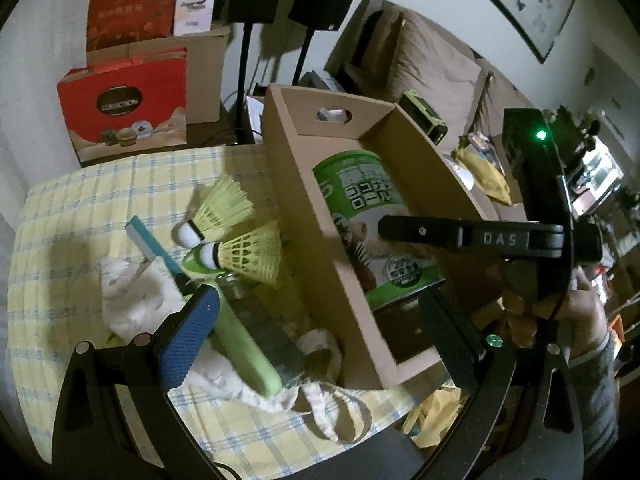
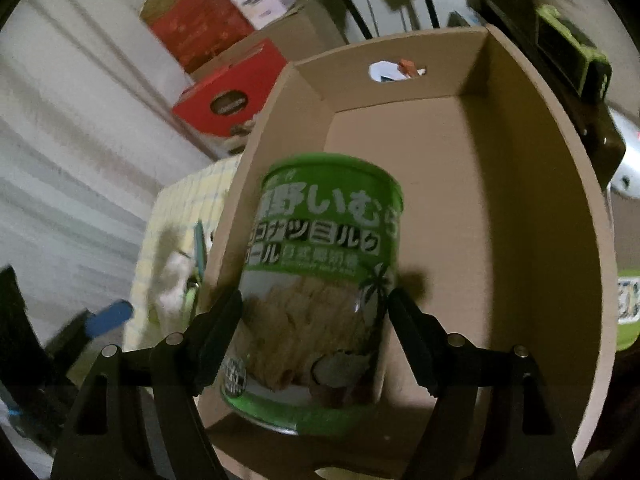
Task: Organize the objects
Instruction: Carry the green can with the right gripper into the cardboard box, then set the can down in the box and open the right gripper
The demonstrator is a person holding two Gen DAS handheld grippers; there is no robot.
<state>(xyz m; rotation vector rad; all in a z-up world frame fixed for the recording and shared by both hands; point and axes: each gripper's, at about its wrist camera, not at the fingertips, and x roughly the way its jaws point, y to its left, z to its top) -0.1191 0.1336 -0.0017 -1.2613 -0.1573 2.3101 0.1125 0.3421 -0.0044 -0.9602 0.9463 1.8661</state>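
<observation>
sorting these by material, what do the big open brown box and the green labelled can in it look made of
The big open brown box looks like matte cardboard: plain tan walls, folded corners, a punched handle hole. The green labelled can seems metal or coated board under a glossy printed wrap; its surface catches light, but the material is uncertain.

A can point(image 1: 370, 216) is sitting inside the cardboard box point(image 1: 296, 184) on the tabletop point(image 1: 80, 220); two shuttlecocks point(image 1: 244, 254) are lying just left of the box.

I see: matt brown cardboard box point(image 2: 520, 200); glossy printed green can point(image 2: 316, 280); woven checked cloth on table point(image 1: 100, 208); yellow plastic mesh shuttlecocks point(image 1: 250, 254); blue textured pad on left gripper point(image 1: 320, 336).
</observation>
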